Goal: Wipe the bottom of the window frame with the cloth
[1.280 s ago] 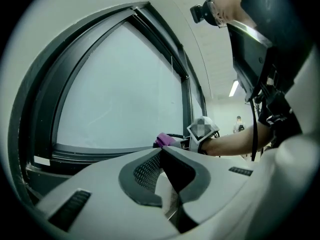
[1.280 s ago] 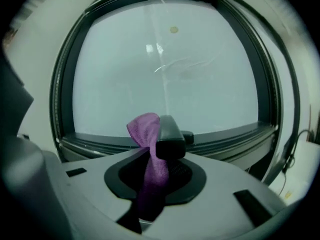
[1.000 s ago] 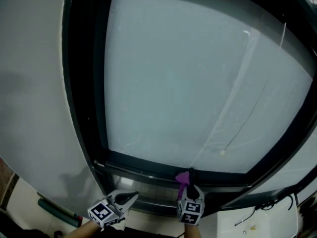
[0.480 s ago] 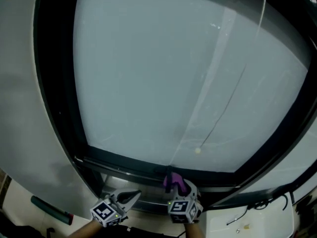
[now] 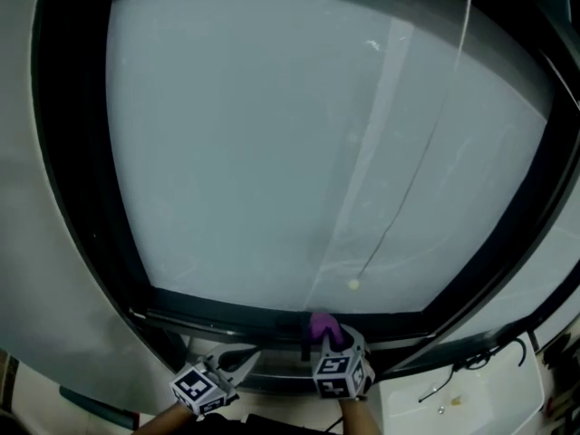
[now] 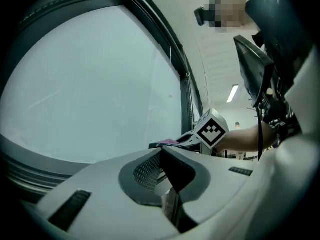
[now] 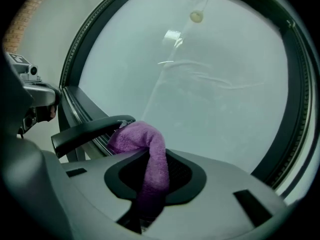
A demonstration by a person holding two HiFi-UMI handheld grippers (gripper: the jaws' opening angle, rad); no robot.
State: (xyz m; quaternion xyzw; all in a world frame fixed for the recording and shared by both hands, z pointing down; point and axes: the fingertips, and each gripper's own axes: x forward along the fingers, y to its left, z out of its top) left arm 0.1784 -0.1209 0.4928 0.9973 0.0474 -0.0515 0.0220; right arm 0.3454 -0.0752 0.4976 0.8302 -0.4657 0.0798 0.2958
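A purple cloth [image 5: 322,326] rests against the dark bottom rail of the window frame [image 5: 227,315], just right of a black window handle [image 7: 90,129]. My right gripper [image 5: 332,341] is shut on the cloth [image 7: 145,139], which folds over its tip and touches the end of the handle. My left gripper [image 5: 246,359] hangs a little lower and to the left, below the rail, its jaws together with nothing between them. From the left gripper view [image 6: 161,154], the right gripper's marker cube [image 6: 212,129] and a sliver of the cloth [image 6: 167,142] show ahead.
A thin blind cord ending in a small bead [image 5: 353,285] hangs before the frosted pane above the cloth. A white ledge with a dark cable [image 5: 471,392] lies at lower right. A grey wall [image 5: 45,243] flanks the frame on the left, with a dark green object [image 5: 91,406] below it.
The head view has swung, so the window sits further left and lower. The cloth lay just left of the handle's base before and now lies just right of it. My left gripper has hardly moved.
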